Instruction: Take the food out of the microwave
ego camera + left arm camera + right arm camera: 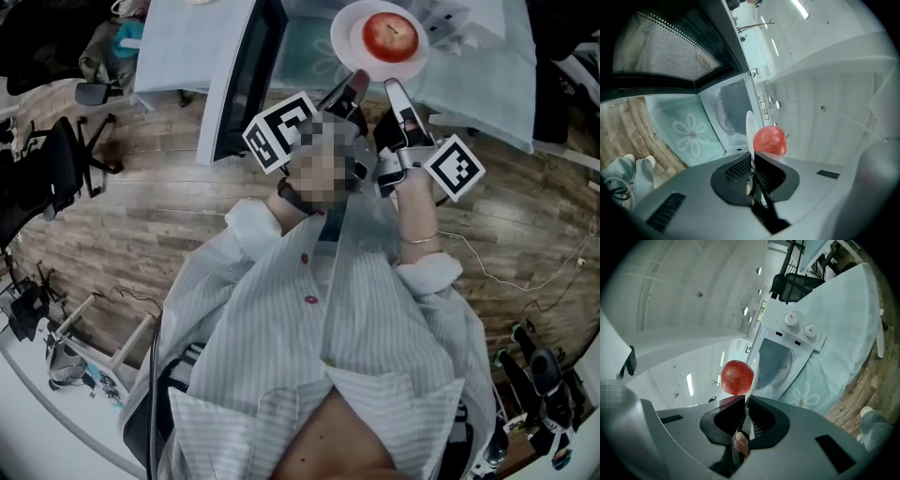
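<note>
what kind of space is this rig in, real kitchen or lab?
Probably a lab or office room with a mock kitchen corner, not a home kitchen: the white microwave sits on a floral tablecloth, with black office chairs and a loose cable on the wood floor.

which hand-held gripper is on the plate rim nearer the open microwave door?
The left hand-held gripper: it clamps the plate on the side toward the microwave door. The right hand-held gripper clamps the rim farther from it.
</note>
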### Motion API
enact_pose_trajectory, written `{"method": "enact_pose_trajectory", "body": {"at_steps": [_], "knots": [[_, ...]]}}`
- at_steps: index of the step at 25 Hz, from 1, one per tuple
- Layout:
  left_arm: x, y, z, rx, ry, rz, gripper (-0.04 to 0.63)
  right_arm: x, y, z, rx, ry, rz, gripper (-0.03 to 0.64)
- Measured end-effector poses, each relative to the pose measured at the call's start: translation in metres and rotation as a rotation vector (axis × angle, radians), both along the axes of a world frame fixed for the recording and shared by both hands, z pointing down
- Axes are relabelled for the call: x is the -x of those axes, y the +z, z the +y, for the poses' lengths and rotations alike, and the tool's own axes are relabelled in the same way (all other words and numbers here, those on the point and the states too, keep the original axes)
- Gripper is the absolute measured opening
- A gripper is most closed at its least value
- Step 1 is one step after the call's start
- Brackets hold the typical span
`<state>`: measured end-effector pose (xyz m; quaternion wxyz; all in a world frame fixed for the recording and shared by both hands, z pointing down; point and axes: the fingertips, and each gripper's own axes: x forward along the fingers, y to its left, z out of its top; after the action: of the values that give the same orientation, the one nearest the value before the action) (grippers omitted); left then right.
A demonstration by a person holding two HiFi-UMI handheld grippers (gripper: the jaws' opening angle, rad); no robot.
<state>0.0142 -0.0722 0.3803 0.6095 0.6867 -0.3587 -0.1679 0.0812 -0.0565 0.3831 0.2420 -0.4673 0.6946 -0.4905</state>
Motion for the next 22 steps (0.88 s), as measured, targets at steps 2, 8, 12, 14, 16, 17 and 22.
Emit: {"method": "enact_pose_trajectory", "body": {"at_steps": [2, 8, 12, 14, 16, 17, 22], "knots": [[0.001, 0.0, 0.001, -0.002, 0.001, -0.003, 0.028, 0.002, -0.001, 0.001, -0.005, -0.001, -0.009, 0.048], [0.0, 0.0, 0.001, -0.005, -0.016, -0.008, 0.028, 0.001, 0.001, 0.0, 0.006, -0.013, -0.021, 0.048], [0.003, -0.002, 0.001, 0.0, -0.044, 0.009, 0.028, 0.003, -0.003, -0.001, -0.001, -0.04, -0.011, 0.049], [0.004, -0.003, 0.001, -0.002, -0.06, 0.014, 0.028, 0.004, -0.004, -0.003, -0.003, -0.054, -0.003, 0.049], [0.005, -0.003, 0.001, -0.003, -0.074, 0.018, 0.028, 0.005, -0.005, -0.004, -0.005, -0.066, -0.004, 0.049], [0.006, -0.004, 0.001, -0.004, -0.081, 0.019, 0.028, 0.006, -0.006, -0.004, -0.005, -0.071, -0.004, 0.049], [0.009, -0.011, 0.004, -0.006, -0.112, 0.03, 0.028, 0.009, -0.013, -0.003, -0.007, -0.099, 0.001, 0.049]]}}
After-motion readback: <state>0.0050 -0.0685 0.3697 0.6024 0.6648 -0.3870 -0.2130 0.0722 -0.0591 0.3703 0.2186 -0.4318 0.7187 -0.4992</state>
